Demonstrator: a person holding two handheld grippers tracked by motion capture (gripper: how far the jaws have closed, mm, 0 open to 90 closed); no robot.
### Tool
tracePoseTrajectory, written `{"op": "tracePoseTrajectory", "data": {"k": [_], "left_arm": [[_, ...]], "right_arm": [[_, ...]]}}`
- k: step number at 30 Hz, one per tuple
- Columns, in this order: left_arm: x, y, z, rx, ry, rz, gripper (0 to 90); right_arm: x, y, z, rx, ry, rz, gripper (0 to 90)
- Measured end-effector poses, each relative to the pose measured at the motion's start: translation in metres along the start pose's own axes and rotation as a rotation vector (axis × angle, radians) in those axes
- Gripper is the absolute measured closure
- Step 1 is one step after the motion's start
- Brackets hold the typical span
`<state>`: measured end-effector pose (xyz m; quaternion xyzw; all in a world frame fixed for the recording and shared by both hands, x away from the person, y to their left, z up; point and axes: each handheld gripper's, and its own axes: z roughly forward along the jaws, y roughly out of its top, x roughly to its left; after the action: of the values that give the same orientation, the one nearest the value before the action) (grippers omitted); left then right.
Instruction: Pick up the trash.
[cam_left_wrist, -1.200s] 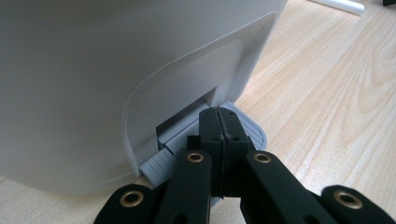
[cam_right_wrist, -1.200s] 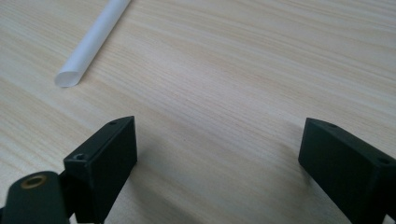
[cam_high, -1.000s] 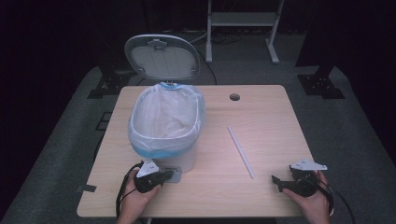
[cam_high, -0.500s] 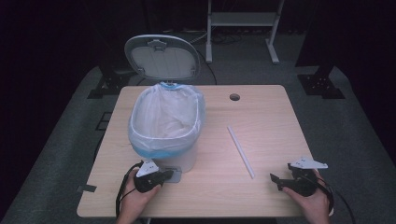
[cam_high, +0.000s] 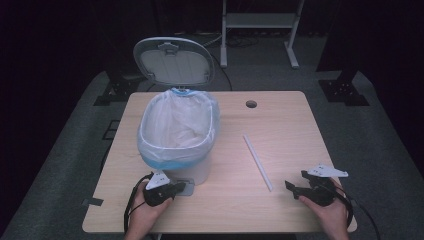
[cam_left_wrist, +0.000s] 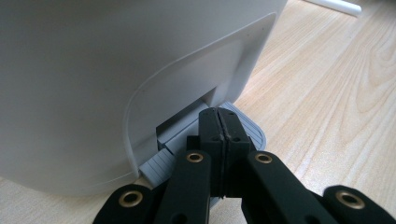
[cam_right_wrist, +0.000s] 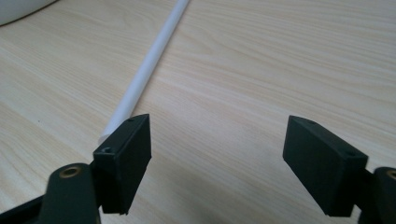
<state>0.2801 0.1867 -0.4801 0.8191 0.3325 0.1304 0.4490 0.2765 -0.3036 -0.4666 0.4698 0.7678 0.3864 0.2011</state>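
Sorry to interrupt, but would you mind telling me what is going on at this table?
A person works at a wooden table with a hand-held gripper in each hand. The left hand-held gripper, jaws shut, presses on the grey pedal of a white bin, whose lid stands open over a plastic liner. The right hand-held gripper is open, its jaws just having been closing a little, with nothing between them; a white straw lies just ahead of it, not yet picked up.

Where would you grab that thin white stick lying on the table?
Probably near its close end, from above, jaws astride its width. The white stick lies flat and slim on the bare table; the open right gripper, jaws just narrowing with nothing between, sits beside that end.
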Motion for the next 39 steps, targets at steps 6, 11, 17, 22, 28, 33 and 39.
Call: {"op": "tracePoseTrajectory", "data": {"k": [6,11,17,22,28,33,39], "left_arm": [[0.000,0.000,0.000,0.000,0.000,-0.001,90.0],[0.000,0.000,0.000,0.000,0.000,-0.001,90.0],[0.000,0.000,0.000,0.000,0.000,-0.002,90.0],[0.000,0.000,0.000,0.000,-0.001,-0.003,90.0],[0.000,0.000,0.000,0.000,-0.001,-0.003,90.0],[0.000,0.000,0.000,0.001,-0.001,-0.004,90.0],[0.000,0.000,0.000,0.000,-0.002,-0.005,90.0]], "right_arm": [[0.003,0.006,0.003,-0.010,0.012,0.006,31.8],[0.007,0.012,0.007,-0.018,0.029,0.007,35.5],[0.015,0.019,0.014,-0.016,0.054,-0.011,42.6],[0.020,0.024,0.020,-0.009,0.073,-0.022,47.6],[0.025,0.030,0.029,-0.003,0.092,-0.025,51.4],[0.029,0.034,0.036,0.006,0.106,-0.028,53.7],[0.033,0.040,0.047,0.012,0.122,-0.036,56.4]]}}
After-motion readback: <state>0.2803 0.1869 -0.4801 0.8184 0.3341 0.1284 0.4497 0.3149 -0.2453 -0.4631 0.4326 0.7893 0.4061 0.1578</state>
